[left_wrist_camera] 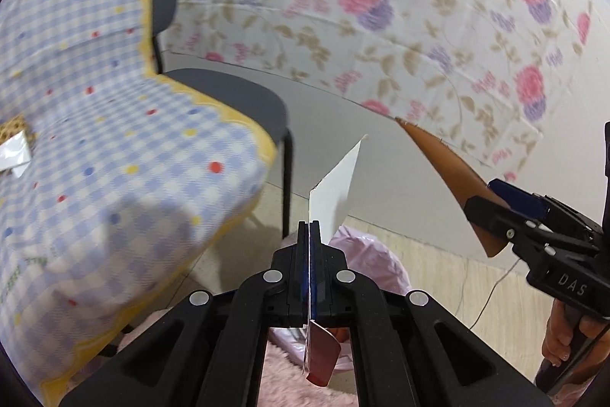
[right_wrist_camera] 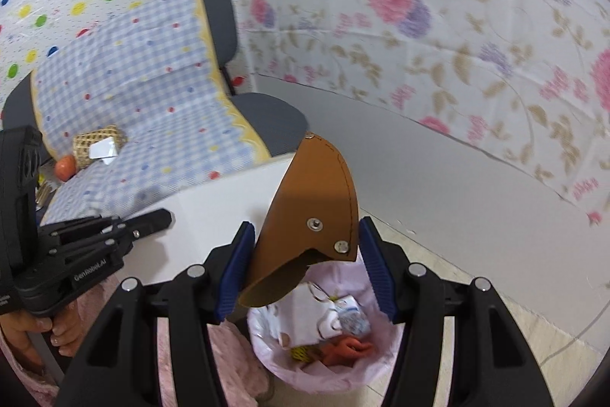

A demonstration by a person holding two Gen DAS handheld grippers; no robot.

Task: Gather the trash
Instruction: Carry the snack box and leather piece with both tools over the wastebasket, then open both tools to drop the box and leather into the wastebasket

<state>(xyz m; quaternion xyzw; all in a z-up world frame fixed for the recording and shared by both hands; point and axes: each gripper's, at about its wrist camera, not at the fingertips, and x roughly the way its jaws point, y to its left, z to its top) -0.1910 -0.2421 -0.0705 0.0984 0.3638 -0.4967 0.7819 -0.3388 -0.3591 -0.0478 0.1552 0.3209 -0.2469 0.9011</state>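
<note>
Left gripper has its jaws pressed right together, pinching a white card on edge; the sheet fans up and ahead of the jaws, and a reddish tail of it hangs out behind them. Just below and beyond those jaws sits the pink-lined trash bin, only its rim showing from the left wrist view.

Right gripper stands about half spread, and between the blue pads is a tan leather piece with metal snaps. Its left edge touches the left pad; whether the right pad presses on it I cannot tell, though the piece hangs there off the floor with nothing else under it. Directly under these jaws the bin gapes open, with white wrappers and an orange scrap already inside.

To the left of both jaws is a chair draped in a blue checked cloth. On the cloth, well away from the jaws, sit a woven basket with a white paper on it and an orange fruit beside it. A person's hand grips the left gripper's handle.
</note>
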